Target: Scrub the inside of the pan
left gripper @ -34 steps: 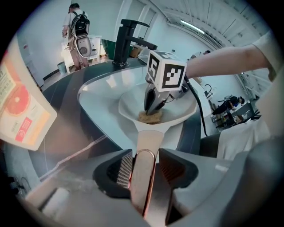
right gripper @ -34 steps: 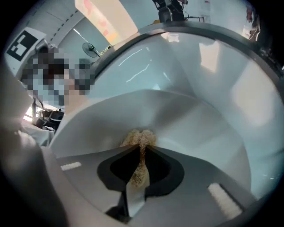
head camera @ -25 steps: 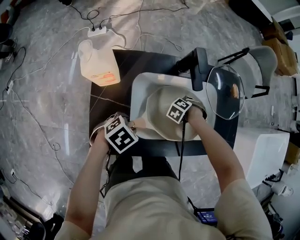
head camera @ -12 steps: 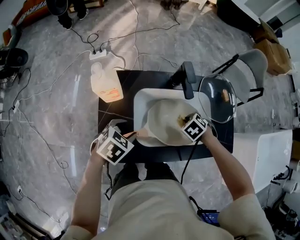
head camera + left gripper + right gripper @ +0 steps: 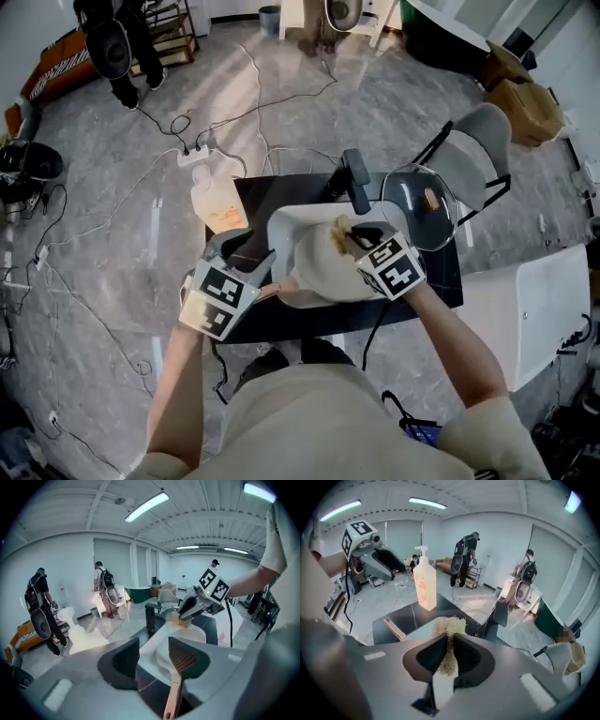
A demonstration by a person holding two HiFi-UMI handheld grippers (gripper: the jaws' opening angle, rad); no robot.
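The left gripper (image 5: 152,662) has its jaws wide apart and closing. The wood-toned handle (image 5: 172,700) runs between them, close along the right-hand jaw and not pinched. The pan (image 5: 319,272) is pale cream and smooth, and sits in the white sink basin (image 5: 281,225) on the dark counter (image 5: 258,202). At its far side, the right gripper (image 5: 449,656) is clamped on a straw-coloured fibrous scrubber (image 5: 450,625).

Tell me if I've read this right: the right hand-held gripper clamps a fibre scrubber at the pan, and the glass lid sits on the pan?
Not quite: the glass lid is off the pan, lying right of the sink, as the head view shows. The right hand-held gripper does clamp the scrubber at the pan.
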